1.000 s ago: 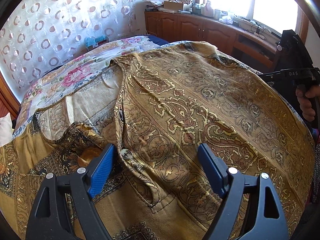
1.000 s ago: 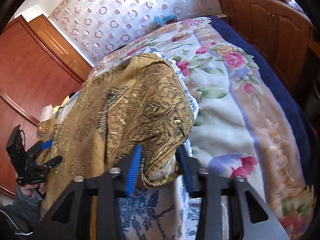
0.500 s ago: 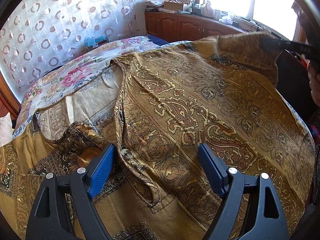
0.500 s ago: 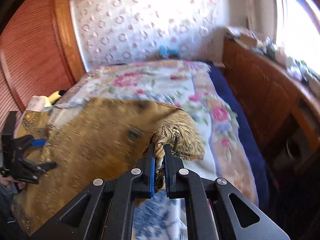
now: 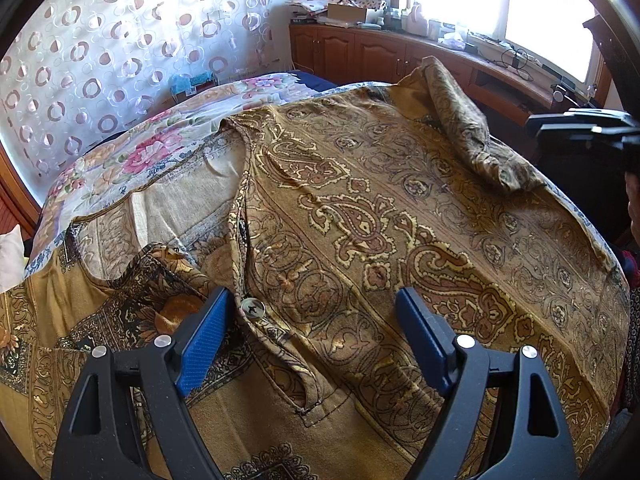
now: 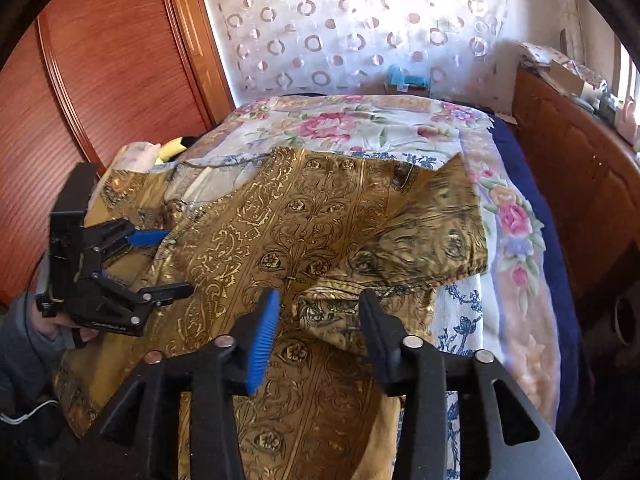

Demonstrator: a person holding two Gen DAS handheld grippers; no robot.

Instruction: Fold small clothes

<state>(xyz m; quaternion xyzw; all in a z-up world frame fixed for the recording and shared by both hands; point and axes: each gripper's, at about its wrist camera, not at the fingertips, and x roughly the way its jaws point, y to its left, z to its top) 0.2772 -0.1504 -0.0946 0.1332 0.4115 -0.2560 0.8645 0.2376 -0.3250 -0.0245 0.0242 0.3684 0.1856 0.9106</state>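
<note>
A golden paisley shirt [image 5: 360, 232] lies spread on the bed, front up, with a button [image 5: 253, 307] near its placket. Its sleeve [image 5: 464, 132] is folded inward over the body; in the right wrist view the shirt [image 6: 280, 240] shows the folded sleeve [image 6: 432, 236] lying flat. My left gripper [image 5: 312, 332] is open and empty, hovering low over the shirt's placket; it also shows in the right wrist view [image 6: 160, 264]. My right gripper [image 6: 316, 320] is open, its jaws either side of the sleeve cuff, not holding it; it shows at the right edge of the left wrist view [image 5: 576, 128].
The bed has a floral cover [image 6: 360, 128] with a dark blue edge [image 6: 536, 208]. Wooden cabinets [image 5: 360, 52] with clutter run under the window. A wooden wardrobe [image 6: 100, 72] stands to the left. A white curtain with rings [image 5: 100, 52] hangs behind the bed.
My right gripper carried the sleeve inward over the shirt body, then opened and let it go; the sleeve now lies folded. My left gripper has stayed in place, open.
</note>
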